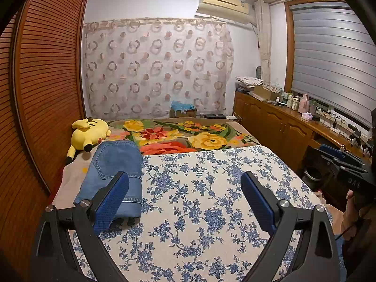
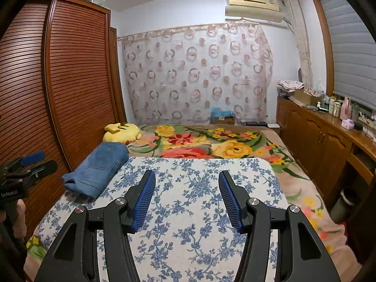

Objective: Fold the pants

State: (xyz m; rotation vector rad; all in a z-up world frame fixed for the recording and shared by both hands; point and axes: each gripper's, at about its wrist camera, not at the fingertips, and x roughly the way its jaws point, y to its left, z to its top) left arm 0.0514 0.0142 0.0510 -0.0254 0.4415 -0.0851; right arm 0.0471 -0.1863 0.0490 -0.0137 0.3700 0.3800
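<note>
Blue denim pants (image 1: 112,176) lie folded into a compact rectangle at the left edge of the blue-floral board (image 1: 211,199) on the bed (image 2: 235,145). My left hand-held gripper (image 1: 185,183) and right hand-held gripper (image 2: 186,183) both gape wide, empty. Yellow plush (image 1: 89,131) lies beyond; slatted wardrobe (image 2: 70,82) at left.

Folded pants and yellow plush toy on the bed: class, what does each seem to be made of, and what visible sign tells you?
Folded pants: apparently blue denim, matte; faded wash, stitched seams and a pocket outline show.
Yellow plush toy: apparently soft pile fabric over stuffing; fuzzy surface, rounded, squashed shape.
</note>
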